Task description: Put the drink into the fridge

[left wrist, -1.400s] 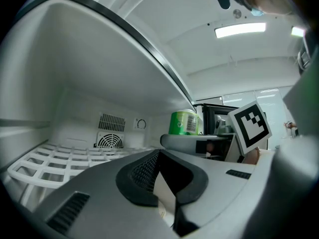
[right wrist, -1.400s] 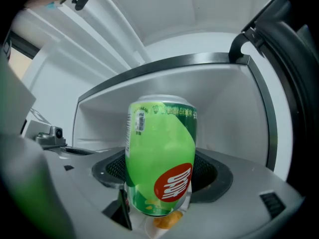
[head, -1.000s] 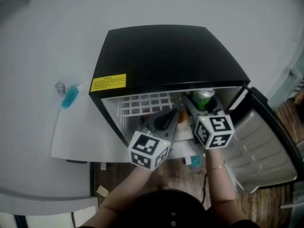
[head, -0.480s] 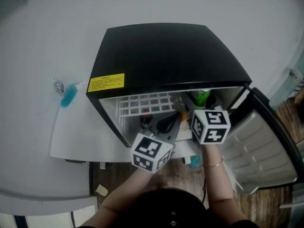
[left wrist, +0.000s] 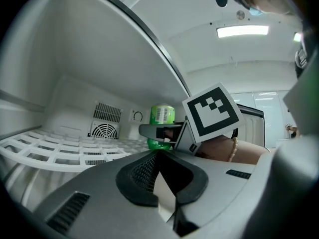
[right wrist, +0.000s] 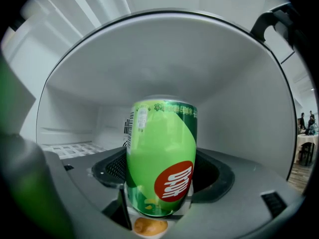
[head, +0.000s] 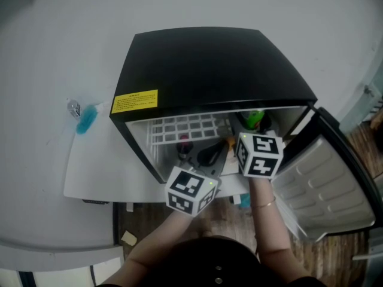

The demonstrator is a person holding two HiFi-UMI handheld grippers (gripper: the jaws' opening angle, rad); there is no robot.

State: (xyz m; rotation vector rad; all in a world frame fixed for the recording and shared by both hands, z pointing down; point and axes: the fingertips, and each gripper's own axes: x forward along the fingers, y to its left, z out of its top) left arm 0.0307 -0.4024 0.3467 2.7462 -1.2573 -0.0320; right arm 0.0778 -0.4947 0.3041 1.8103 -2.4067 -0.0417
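Currently the black fridge (head: 203, 64) sits on the white worktop (head: 54, 46), with its door (head: 326, 181) swung open to the right. Both tools reach into the opening. The right claw (right wrist: 158, 210) is clamped on the green drink can (right wrist: 160, 158), its grey jaws pressed against the can's lower sides. The can is inside the cabinet on the right-hand side, level with the white wire shelf (left wrist: 60, 146); whether its base touches anything cannot be told. The left claw (left wrist: 164, 193) is closed on itself with nothing between its jaws, and points into the left part of the cabinet. From its view the can stands ahead of a round fan grille (left wrist: 102, 130) on the back wall. A yellow label (head: 136, 101) marks the fridge's top front edge. A small blue object (head: 87, 120) lies on the worktop, well left of the fridge.
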